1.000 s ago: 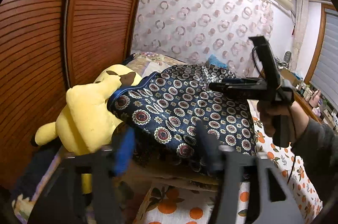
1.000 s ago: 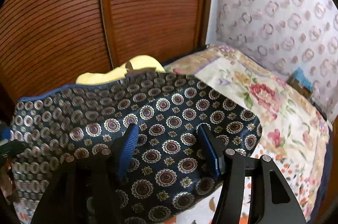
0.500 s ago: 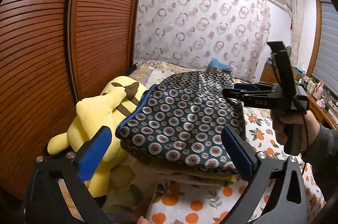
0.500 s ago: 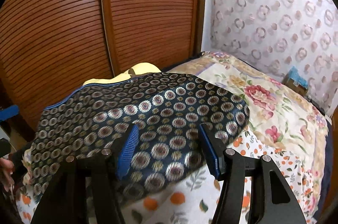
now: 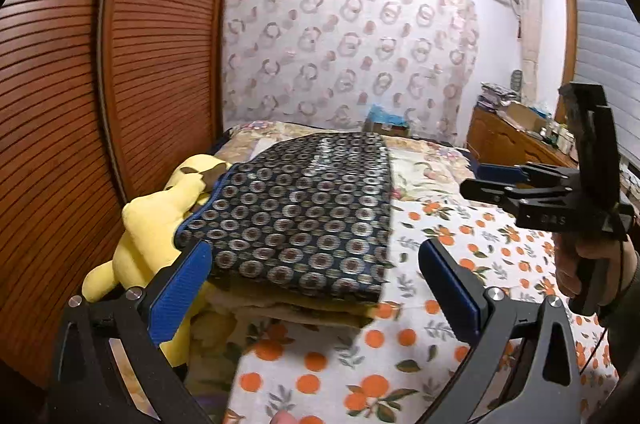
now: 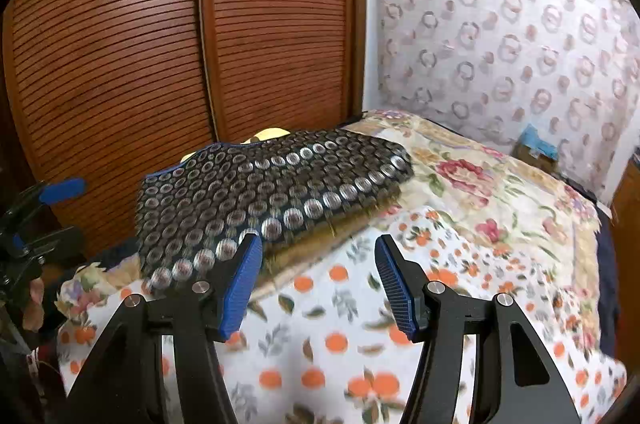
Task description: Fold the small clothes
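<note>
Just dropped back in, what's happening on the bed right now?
A person holds a pair of tongs in each hand. The navy patterned garment lies folded on top of a small stack on the orange-print bedspread, beside a yellow plush toy. Neither pair grips anything: the left tongs and the right tongs are both open and clear of the cloth.

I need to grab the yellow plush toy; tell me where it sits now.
In the left wrist view the yellow plush toy lies at the left, beside the slatted wooden doors, its head partly under the folded dark patterned garment.
</note>
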### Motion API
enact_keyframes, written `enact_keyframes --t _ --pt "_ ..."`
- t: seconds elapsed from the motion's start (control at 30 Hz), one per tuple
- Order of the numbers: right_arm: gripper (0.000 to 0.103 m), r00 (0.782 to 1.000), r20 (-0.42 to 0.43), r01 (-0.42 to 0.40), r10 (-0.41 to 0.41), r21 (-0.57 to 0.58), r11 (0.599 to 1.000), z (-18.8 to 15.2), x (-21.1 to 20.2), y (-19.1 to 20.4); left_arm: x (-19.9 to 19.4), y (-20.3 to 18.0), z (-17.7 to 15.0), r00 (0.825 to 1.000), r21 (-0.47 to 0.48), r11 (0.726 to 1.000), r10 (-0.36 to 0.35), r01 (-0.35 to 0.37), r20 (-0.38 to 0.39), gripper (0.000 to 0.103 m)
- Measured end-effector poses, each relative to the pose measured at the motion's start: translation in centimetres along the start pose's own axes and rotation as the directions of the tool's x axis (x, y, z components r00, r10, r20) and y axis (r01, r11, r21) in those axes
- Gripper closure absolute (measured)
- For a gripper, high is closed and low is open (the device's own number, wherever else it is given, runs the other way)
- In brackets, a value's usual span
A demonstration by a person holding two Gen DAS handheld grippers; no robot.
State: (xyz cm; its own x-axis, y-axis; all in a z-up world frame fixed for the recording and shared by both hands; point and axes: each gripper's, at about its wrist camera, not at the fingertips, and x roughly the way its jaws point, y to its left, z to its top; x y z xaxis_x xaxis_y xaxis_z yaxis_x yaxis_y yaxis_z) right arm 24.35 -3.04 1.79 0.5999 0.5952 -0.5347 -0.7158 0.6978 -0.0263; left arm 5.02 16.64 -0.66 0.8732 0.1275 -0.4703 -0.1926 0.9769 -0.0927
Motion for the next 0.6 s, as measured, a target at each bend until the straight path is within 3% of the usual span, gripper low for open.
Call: enact_keyframes --t 0.6 --pt "0.040 0.987 0.046 0.149 -0.157 0.135 0.980 -7.1 -12.1 0.7 -2.1 -9.3 -0.8 0.989 0.100 0.984 -0.147 0.148 -0.019 0.000"
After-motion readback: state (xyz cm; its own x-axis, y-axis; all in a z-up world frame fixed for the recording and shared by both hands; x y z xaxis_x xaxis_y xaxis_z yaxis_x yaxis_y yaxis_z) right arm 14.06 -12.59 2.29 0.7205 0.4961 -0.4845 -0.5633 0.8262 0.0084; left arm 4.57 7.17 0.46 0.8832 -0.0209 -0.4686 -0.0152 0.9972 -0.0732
